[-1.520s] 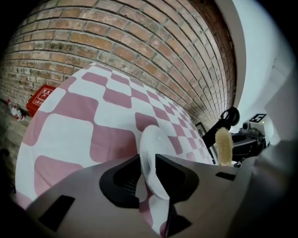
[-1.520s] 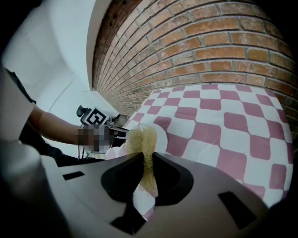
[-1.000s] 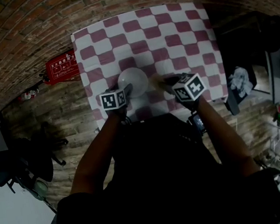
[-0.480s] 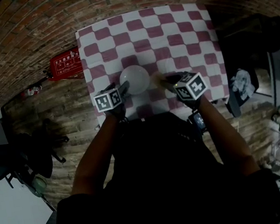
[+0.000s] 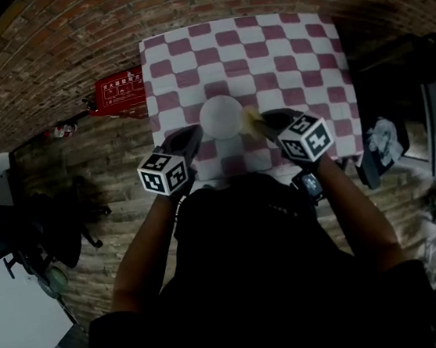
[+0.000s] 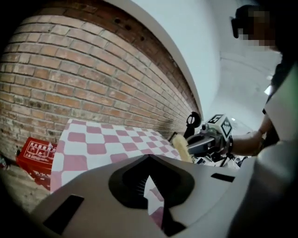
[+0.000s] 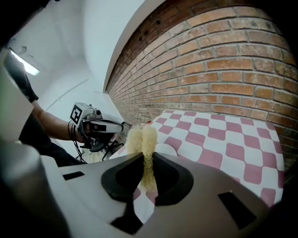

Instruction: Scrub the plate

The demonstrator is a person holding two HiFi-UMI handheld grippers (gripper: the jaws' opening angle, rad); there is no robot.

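While the white plate [image 5: 221, 116] lies on the checked cloth [image 5: 266, 53] just above the centre of the head view, the left gripper [image 5: 190, 136] hangs at its lower left. Its jaws have just closed together with nothing between them. The right gripper [image 5: 264, 124], at the plate's right, is clamped on a yellow sponge [image 5: 252, 117] beside the rim.

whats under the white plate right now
The plate lies on the pink-and-white checkered cloth, which shows around it. The patch directly beneath is covered by the plate, so whatever is there cannot be seen.
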